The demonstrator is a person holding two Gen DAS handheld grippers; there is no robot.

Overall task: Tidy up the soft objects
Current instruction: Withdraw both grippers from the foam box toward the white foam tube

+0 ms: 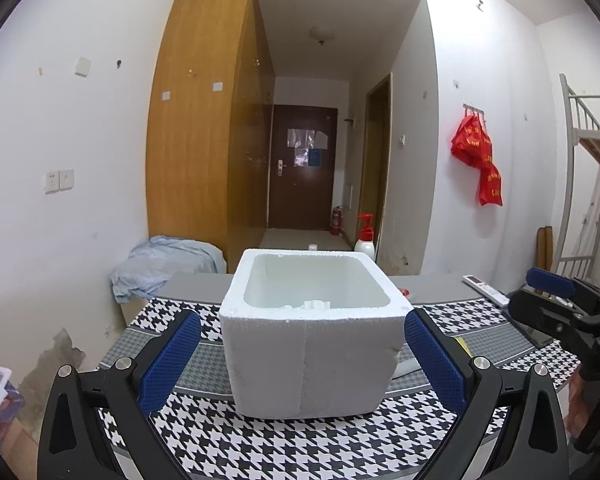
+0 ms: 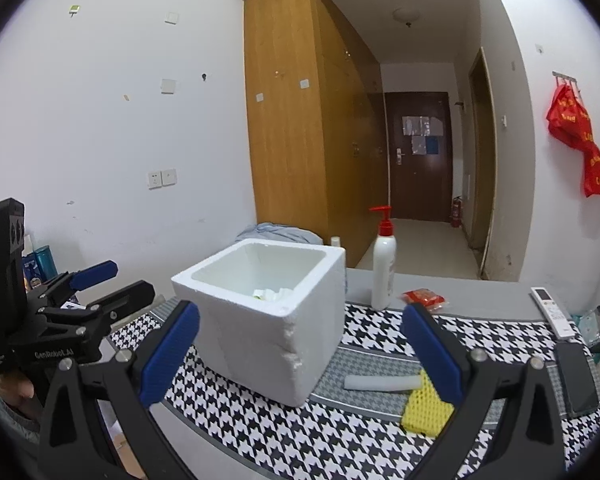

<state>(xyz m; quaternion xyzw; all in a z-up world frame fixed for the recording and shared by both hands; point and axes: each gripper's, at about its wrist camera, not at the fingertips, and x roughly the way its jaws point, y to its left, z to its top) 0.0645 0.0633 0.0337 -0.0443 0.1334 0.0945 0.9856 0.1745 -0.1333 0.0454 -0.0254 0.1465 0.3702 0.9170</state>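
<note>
Houndstooth-cloth surface (image 2: 260, 432): white foam box (image 2: 268, 320) partly filled; white foam tube (image 2: 380, 383), yellow mesh sleeve (image 2: 422, 410) left outside. Left gripper (image 1: 302, 354), right gripper (image 2: 300, 354) both spread open, empty.

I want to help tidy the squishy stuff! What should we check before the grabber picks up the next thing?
1. Right gripper open and empty: ok.
2. Left gripper open and empty: ok.
3. Foam box upright with its top open: ok.
4. Soft things still out on the table: yellow foam net and white foam tube lie right of the box: ok, ready to pick.
5. Room left inside the box: a few pieces show at the bottom, so ok.
6. Pump bottle out of the way: stands behind the box, ok.
</note>
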